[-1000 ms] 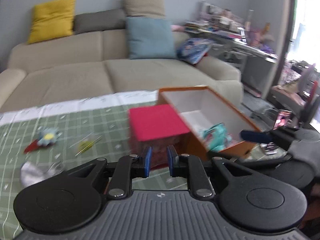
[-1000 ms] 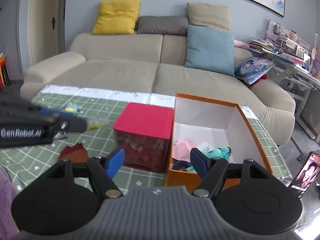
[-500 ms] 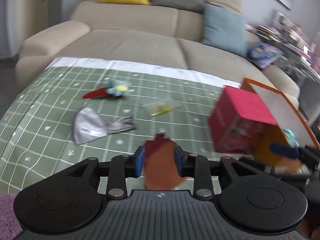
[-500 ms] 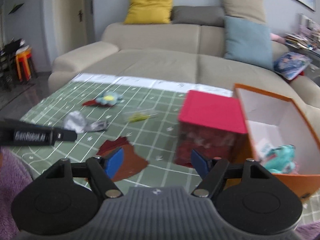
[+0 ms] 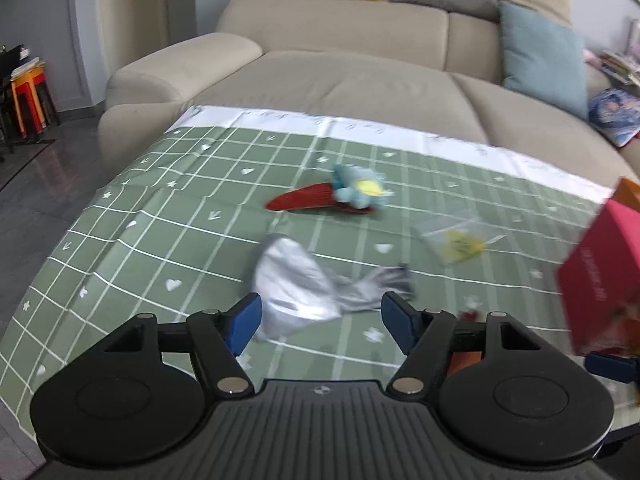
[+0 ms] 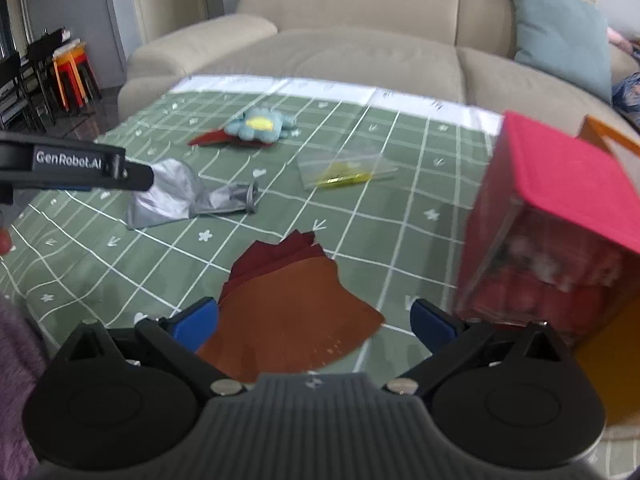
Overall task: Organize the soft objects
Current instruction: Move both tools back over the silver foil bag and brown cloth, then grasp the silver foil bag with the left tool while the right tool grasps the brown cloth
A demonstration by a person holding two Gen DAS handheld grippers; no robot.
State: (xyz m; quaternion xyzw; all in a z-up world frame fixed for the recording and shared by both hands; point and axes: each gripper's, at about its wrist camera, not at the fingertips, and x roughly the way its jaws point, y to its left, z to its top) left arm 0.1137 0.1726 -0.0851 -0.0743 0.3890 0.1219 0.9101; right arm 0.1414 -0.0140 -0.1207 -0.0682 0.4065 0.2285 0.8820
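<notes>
In the left wrist view, the left gripper (image 5: 321, 317) is opening its jaws over the silver pouch (image 5: 298, 286), which is lying crumpled on the green checked tabletop (image 5: 132, 248), nothing pinched yet. To take it well, the fingers should be straddling the bunched neck, not the flat slippery belly. The blue plush toy (image 5: 360, 191) is sitting farther off on a red piece.

In the right wrist view, the right gripper (image 6: 314, 320) is spreading wide above the brown felt sheets (image 6: 288, 312), empty. Flat sheets are calling for a low, slanted approach at one edge. The red box (image 6: 560, 216) is standing close on the right.
</notes>
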